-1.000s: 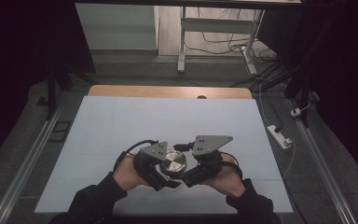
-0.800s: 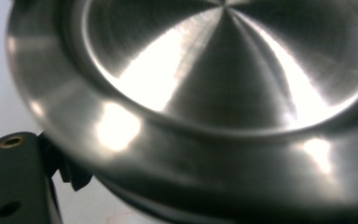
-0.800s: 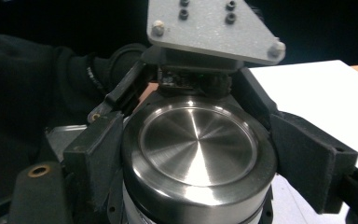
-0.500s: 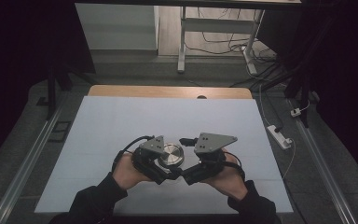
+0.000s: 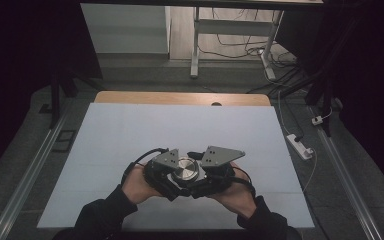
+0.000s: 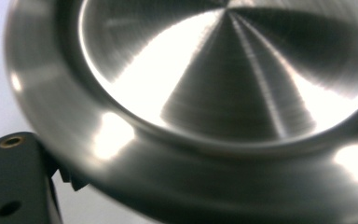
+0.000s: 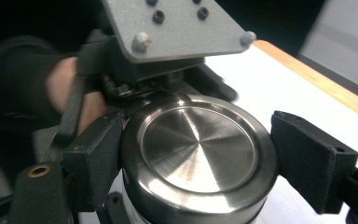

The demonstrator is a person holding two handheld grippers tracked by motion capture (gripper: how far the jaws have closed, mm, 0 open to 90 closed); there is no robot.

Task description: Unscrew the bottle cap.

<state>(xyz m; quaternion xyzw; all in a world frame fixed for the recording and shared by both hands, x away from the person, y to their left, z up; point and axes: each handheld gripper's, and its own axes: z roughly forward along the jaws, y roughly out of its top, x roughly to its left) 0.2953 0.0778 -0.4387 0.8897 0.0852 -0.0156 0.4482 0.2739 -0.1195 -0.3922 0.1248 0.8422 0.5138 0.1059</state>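
Object: round brushed-steel container with a stepped lid (image 5: pixel 185 170), held just above the pale table (image 5: pixel 130 130), near the front edge, between both hands.
Left tongs (image 5: pixel 166 176): closed on the container's body from the left; in the left gripper view the steel lid (image 6: pixel 223 70) sits right in front of the camera, with one black jaw at the bottom left under the rim.
Right tongs (image 7: pixel 200 163): jaws have just been closing, lid between them; the black pads (image 7: pixel 98 154) flank the lid rim, the left one touching, the right one at the very edge, so I read it as a grip on the lid.
Step in hand, as I judge it: unscrewing or lifting the lid while the body is held fast.
How to do it well: keep the left grip firm and steady so the body cannot spin; set the right pads square on opposite sides of the rim, not on the rounded shoulder where polished steel would slip; turn about the lid's own axis without tilting.
Risk: smooth metal may slide out of the pads if the squeeze is uneven.
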